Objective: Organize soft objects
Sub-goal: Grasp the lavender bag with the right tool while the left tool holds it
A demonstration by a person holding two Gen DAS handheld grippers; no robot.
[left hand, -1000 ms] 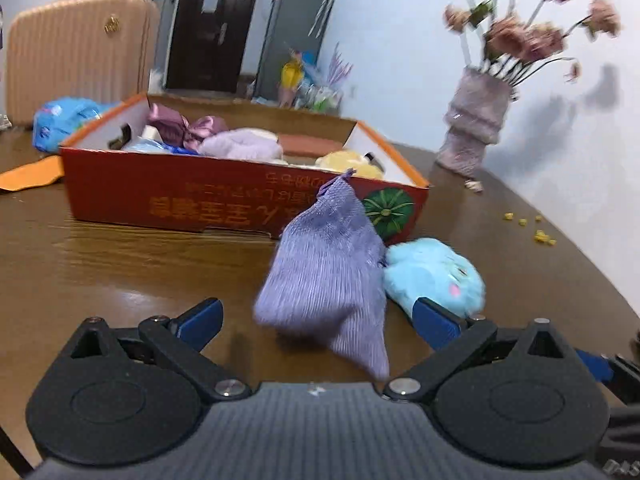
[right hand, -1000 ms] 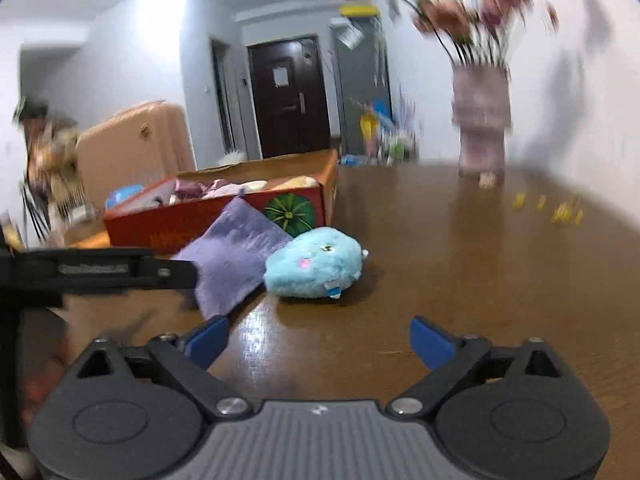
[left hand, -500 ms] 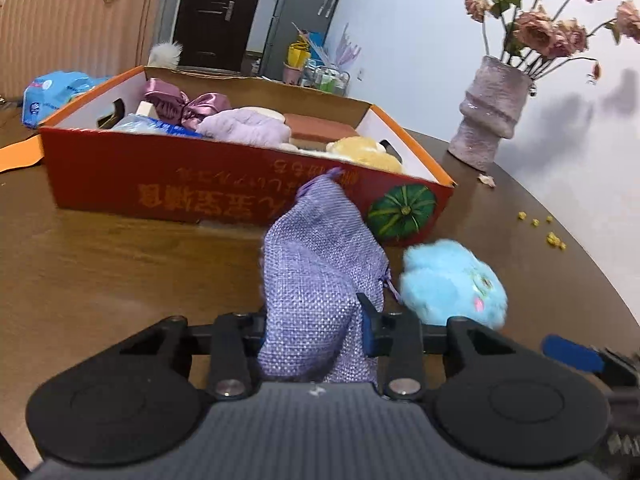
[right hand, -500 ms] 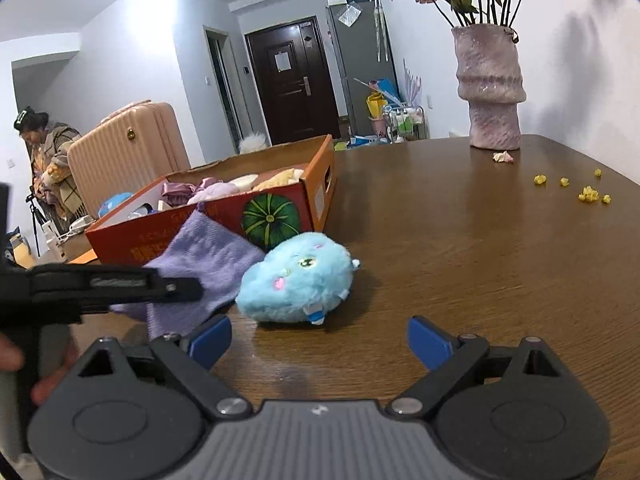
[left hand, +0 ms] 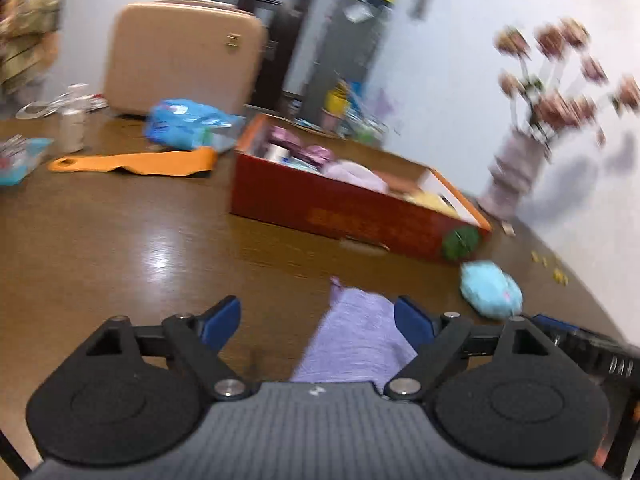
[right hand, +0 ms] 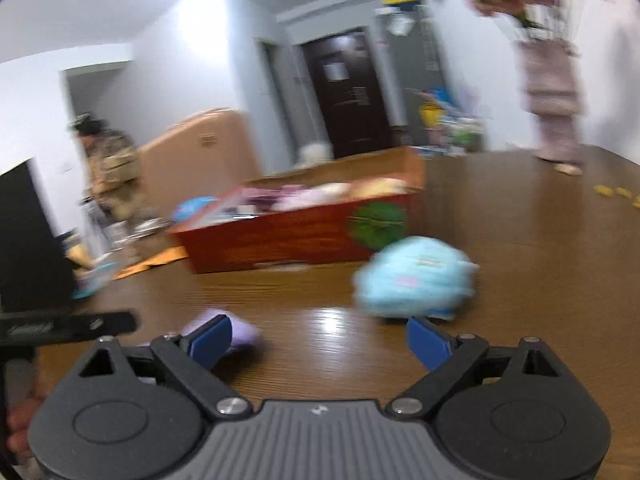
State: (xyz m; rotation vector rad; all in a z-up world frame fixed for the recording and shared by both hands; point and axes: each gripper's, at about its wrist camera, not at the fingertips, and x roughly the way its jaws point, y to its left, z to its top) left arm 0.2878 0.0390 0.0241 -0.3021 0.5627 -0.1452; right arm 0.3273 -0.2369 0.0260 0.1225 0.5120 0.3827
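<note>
A purple cloth pouch [left hand: 356, 340] lies on the brown table between the fingers of my left gripper [left hand: 318, 318], nearer the right finger; the jaws are open and not clamping it. It also shows in the right wrist view [right hand: 236, 330], behind the left finger. A light blue plush toy [left hand: 492, 288] sits on the table to the right, near the red cardboard box [left hand: 344, 208] that holds several soft things. My right gripper [right hand: 320, 336] is open and empty, with the plush [right hand: 416, 282] just beyond its right finger. Both views are blurred.
An orange strip [left hand: 136, 162], a blue plastic bag [left hand: 188, 122] and a bottle [left hand: 72, 128] lie at the table's far left. A vase of flowers [left hand: 516, 176] stands at the far right with yellow crumbs [left hand: 554, 268] nearby. A beige suitcase [left hand: 180, 52] stands behind the table.
My left gripper was shut on the purple pouch half a second ago; it is now open, and the pouch lies lower between the fingers. Both cameras have swung and pulled back.
</note>
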